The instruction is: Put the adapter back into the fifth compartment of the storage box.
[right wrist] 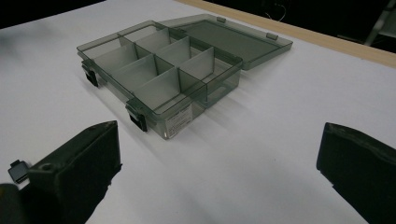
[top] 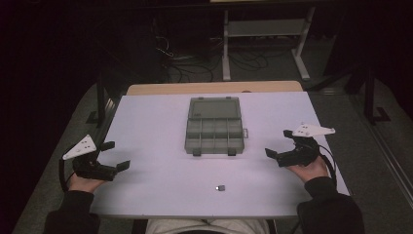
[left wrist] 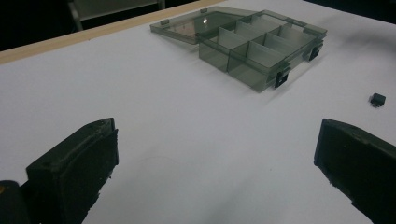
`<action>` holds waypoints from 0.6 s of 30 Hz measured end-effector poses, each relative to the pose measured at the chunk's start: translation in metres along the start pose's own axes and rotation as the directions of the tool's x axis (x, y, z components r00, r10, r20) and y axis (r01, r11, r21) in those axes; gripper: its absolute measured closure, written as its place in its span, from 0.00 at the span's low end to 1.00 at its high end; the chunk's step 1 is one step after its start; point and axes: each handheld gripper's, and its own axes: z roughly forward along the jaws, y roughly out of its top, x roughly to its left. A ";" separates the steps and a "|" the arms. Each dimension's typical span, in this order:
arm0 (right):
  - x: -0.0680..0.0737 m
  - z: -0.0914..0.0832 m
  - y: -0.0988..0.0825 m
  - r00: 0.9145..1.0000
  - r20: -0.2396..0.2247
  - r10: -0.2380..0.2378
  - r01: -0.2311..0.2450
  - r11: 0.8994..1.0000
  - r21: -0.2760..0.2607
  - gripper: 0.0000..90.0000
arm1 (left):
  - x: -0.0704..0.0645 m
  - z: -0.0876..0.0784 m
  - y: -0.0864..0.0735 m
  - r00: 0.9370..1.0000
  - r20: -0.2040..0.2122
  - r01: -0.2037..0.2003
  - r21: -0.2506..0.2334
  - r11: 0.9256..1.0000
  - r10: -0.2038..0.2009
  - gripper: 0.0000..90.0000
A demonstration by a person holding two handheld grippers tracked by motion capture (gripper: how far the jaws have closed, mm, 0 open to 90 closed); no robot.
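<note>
At 8 o'clock on the white table point(top: 156, 122), left gripper point(top: 113, 156) sits low in the person's left hand point(top: 84, 183), jaws spread wide, nothing between them, bare tabletop under the gap. Grey three-cornered plate on top, cable trailing back toward the sleeve.

At 4 o'clock, right gripper point(top: 279, 143) mirrors it in the right hand point(top: 308, 170): jaws released and wide, empty, pointing in toward table centre. Same bare tabletop between the jaws in the right gripper view.

Closest loose item: small dark part point(top: 220, 187) at 6 o'clock, near the front edge, roughly midway between the two grippers and well apart from both. Left gripper view has it at 3 o'clock beyond the right-hand jaw point(left wrist: 377, 99); right gripper view has it at 8 o'clock, just behind the left-hand jaw point(right wrist: 17, 170). Too small to tell what it is.

Further out, at table centre toward 12 o'clock: smoky clear plastic organiser box point(top: 214, 134), lid point(top: 215, 107) swung fully open and lying flat on the far side. Dividers split the tray into two rows of compartments; they look empty. Two dark latches hang on the near wall, facing the person. Box is well apart from both grippers and from the small part.

Beyond the far edge: wooden strip of a second tabletop point(top: 214, 87), then dark floor with cables and a metal frame point(top: 265, 29).
</note>
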 end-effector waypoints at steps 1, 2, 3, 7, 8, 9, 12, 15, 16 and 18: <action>0.000 0.000 0.000 1.000 0.000 0.000 0.000 1.000 0.001 0.00 | 0.000 0.000 0.000 1.000 -0.001 0.000 0.000 1.000 0.000 0.00; 0.000 0.000 0.000 1.000 0.000 0.000 0.000 1.000 0.001 0.00 | 0.000 0.000 0.000 1.000 -0.001 0.000 0.000 1.000 0.000 0.00; 0.000 -0.001 0.000 1.000 0.000 -0.002 0.002 1.000 0.001 0.00 | 0.000 -0.001 0.000 1.000 -0.004 0.000 -0.003 1.000 0.000 0.00; -0.001 -0.002 -0.001 1.000 0.008 0.001 -0.001 1.000 -0.004 0.00 | -0.001 -0.002 0.001 1.000 -0.005 -0.004 -0.009 1.000 0.004 0.00; -0.002 -0.002 -0.001 1.000 0.006 0.006 -0.006 1.000 -0.004 0.00 | 0.000 -0.002 0.001 1.000 -0.005 -0.004 -0.008 1.000 0.004 0.00; -0.002 -0.002 -0.001 1.000 0.008 0.007 -0.007 1.000 -0.003 0.00 | 0.000 -0.002 0.001 1.000 -0.005 -0.002 -0.009 1.000 0.002 0.00; -0.003 -0.003 -0.002 1.000 0.007 0.008 -0.008 1.000 -0.006 0.00 | 0.000 -0.002 0.000 1.000 -0.010 0.002 -0.007 1.000 -0.002 0.00; -0.003 -0.003 -0.002 1.000 0.007 0.010 -0.010 1.000 -0.008 0.00 | 0.000 -0.002 0.000 1.000 -0.016 -0.002 -0.003 1.000 0.002 0.00; -0.003 -0.003 -0.002 1.000 0.007 0.010 -0.010 1.000 -0.008 0.00 | 0.000 -0.003 0.000 1.000 -0.017 -0.003 -0.003 1.000 0.003 0.00; -0.003 -0.004 -0.002 1.000 0.006 0.008 -0.008 1.000 -0.008 0.00 | -0.001 -0.003 0.001 1.000 -0.019 -0.007 -0.002 1.000 0.007 0.00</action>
